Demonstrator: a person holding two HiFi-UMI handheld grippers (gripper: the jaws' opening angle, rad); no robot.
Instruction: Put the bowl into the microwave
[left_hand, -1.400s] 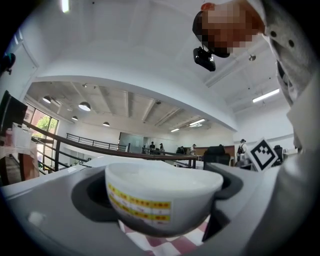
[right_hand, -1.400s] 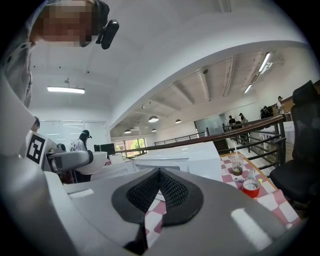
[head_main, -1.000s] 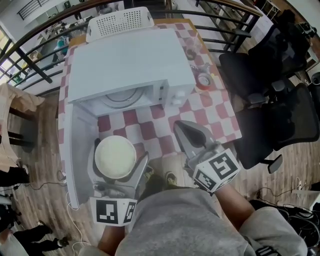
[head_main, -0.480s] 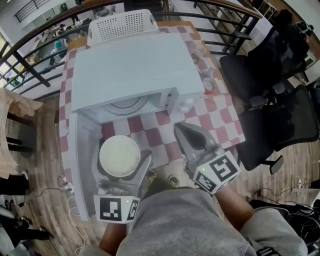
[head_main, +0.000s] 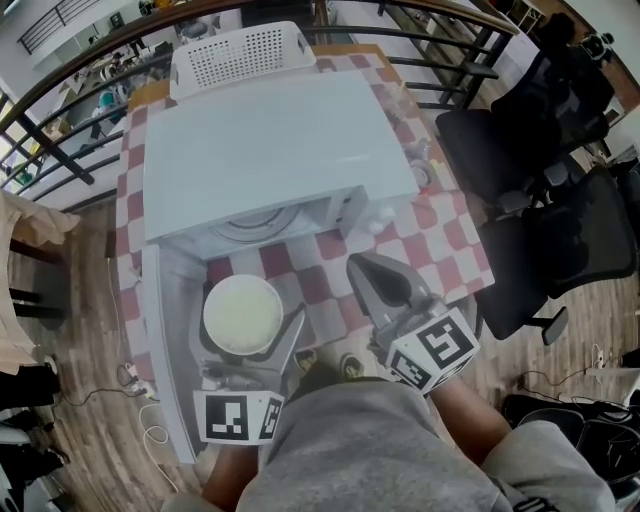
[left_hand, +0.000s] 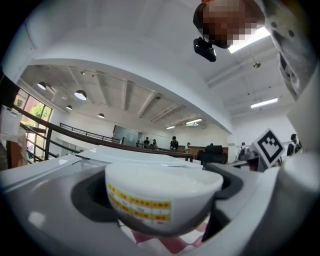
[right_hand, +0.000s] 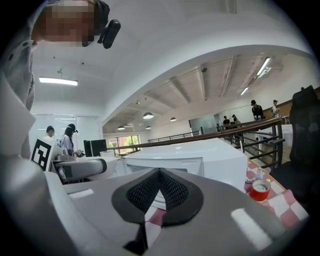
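Bowl (head_main: 241, 313), round glossy white, in left claw (left_hand: 159, 190); right claw (right_hand: 159, 174) closed.

The setting looks like a big open-plan office or lab floor on a railed gallery. Black office chairs (head_main: 545, 150) stand beside a counter (head_main: 452, 258) under a red-and-white checked cloth (head_main: 130, 175), with a white microwave (head_main: 270, 150) on it. Dark railings (right_hand: 260, 125) edge the wood floor (head_main: 80, 330), where cables (head_main: 150, 432) trail. Strip lights (right_hand: 59, 80) line a high ceiling, and people (right_hand: 70, 137) stand by a monitor (right_hand: 96, 147).
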